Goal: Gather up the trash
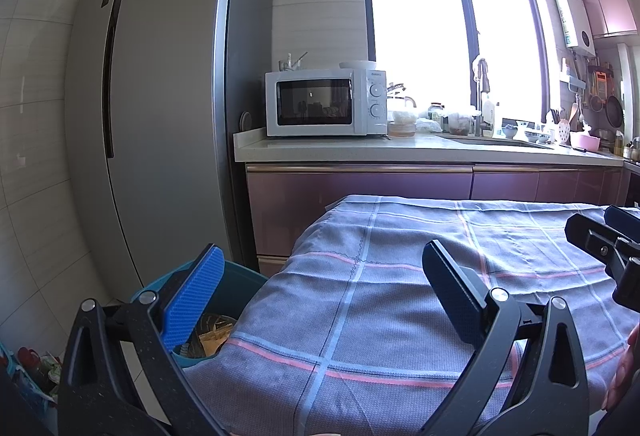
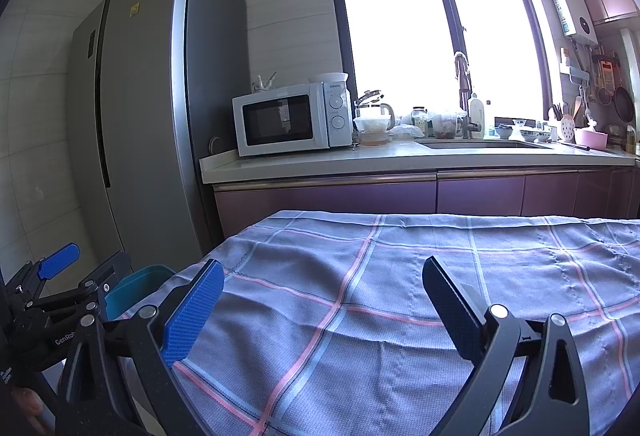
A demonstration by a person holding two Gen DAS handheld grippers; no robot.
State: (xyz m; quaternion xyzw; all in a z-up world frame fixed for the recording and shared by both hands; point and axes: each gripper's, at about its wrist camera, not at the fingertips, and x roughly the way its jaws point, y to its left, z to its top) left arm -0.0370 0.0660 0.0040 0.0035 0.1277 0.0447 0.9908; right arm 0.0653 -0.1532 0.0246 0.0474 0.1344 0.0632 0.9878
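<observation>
Left wrist view reads "Galanz" faintly on the one white microwave oven, which stands at 12 o'clock on the pale stone counter. One tall grey double-door refrigerator at 10 o'clock carries a yellow sticker and a green-edged label too small to read. The left gripper is spread wide, two fingers in all, gripping nothing and touching nothing; its blue ribbed pad hangs over the one teal plastic trash bin at 7 o'clock, just beside the edge of the tabletop covered by a grey-blue checked cloth with pink and pale-blue stripes. Crumpled brown and yellow trash lies inside the bin.

Right wrist view shows the right gripper equally wide apart and empty above the cloth. At 8 o'clock the left gripper's body shows white lettering "GenRob", cut off by the right gripper. Both windowpanes glare white.
</observation>
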